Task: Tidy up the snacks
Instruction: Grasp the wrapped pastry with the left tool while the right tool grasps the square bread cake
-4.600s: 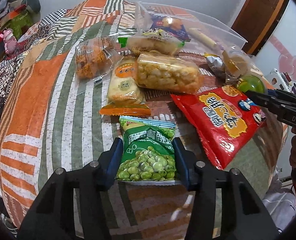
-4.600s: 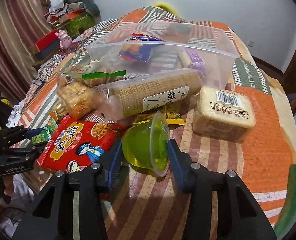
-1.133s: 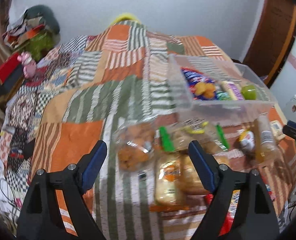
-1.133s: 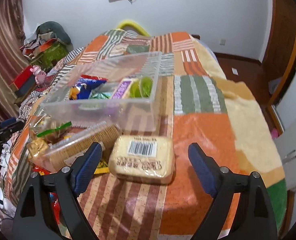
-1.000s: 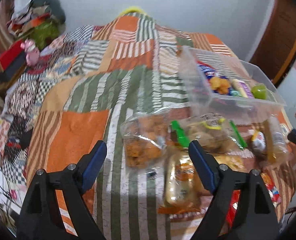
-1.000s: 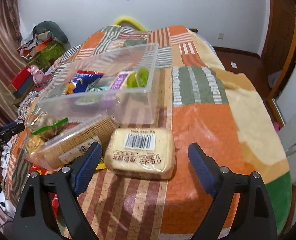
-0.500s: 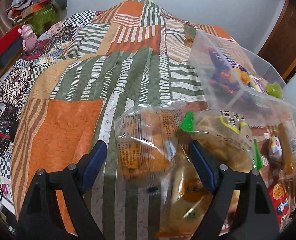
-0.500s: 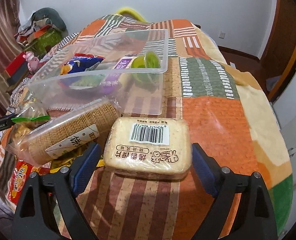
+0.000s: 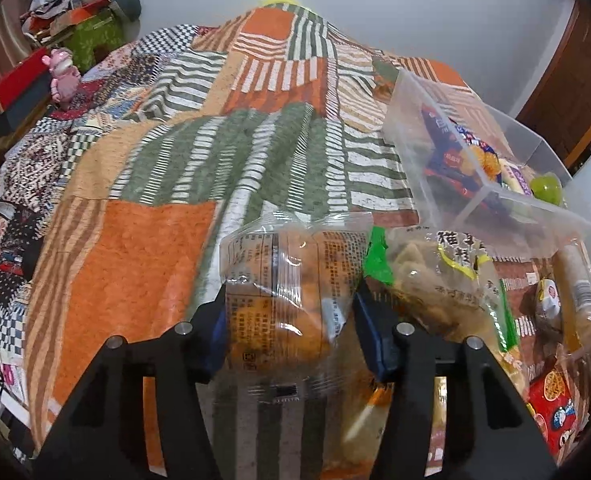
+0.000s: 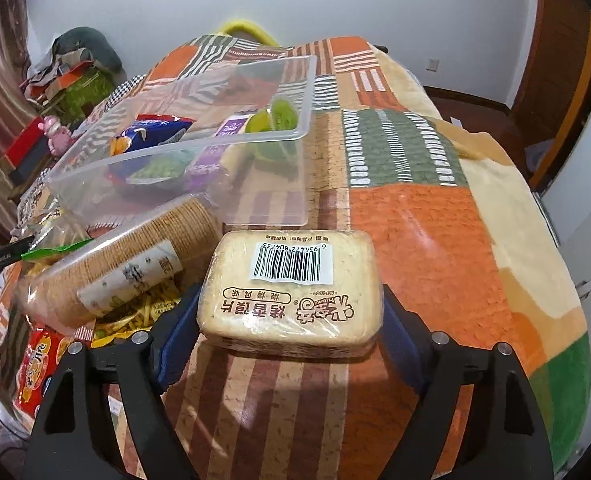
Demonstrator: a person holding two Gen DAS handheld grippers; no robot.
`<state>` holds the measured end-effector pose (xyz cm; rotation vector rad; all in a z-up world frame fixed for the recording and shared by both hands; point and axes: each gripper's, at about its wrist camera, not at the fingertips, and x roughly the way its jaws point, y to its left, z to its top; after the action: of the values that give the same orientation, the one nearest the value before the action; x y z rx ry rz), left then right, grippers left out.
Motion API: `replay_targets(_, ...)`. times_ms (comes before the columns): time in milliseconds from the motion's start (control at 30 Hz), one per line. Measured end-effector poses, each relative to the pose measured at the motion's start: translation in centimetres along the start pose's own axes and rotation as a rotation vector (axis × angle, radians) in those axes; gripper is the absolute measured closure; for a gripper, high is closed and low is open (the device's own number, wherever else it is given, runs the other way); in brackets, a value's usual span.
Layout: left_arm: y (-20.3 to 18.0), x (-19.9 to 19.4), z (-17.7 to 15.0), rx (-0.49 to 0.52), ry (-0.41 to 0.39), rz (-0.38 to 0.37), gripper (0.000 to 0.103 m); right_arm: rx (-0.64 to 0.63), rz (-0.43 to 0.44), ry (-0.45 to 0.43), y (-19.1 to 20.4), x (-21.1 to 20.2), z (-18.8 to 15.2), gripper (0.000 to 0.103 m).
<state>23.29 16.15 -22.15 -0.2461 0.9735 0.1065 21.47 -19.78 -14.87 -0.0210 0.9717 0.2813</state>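
On the patchwork bed, my left gripper [image 9: 293, 334] has a clear bag of orange fried snacks [image 9: 291, 272] between its blue pads. Its jaws are closing and both pads press the bag's sides. In the right wrist view a beige wrapped pack of bread slices [image 10: 287, 264], barcode up, lies between the pads of my right gripper [image 10: 290, 298]. Those jaws are closing too, and the pads touch both ends of the pack. The clear plastic bin [image 9: 415, 152] [image 10: 263, 184] holds a blue chip bag [image 9: 455, 156], a green jelly cup [image 10: 275, 118] and other packets.
A green-sealed snack bag [image 9: 439, 280] lies right beside the held bag. A long sleeve of round crackers [image 10: 135, 252] and a red packet [image 10: 39, 364] lie left of the bread pack. The quilt's orange patch [image 10: 435, 240] is bare. A pink toy [image 9: 61, 72] stands off the bed's left side.
The pea bag and jelly cup, between the pads earlier, now lie in the bin. Both grippers came down close, and their jaws narrowed onto the orange snack bag and the bread pack.
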Motion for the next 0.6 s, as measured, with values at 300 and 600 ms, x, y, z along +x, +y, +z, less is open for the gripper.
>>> replay_targets(300, 0.4, -5.2, 0.8, -0.015, -0.092, 0.005, 0.049, 0.016, -0.002, -0.043, -0.8, -2.3, 0.1, 0.024)
replay_targets(600, -3.2, -8.9, 2.6, 0.051, -0.182, -0.061, 0.049, 0.002, 0.008, -0.144, -0.3, -4.7, 2.7, 0.024)
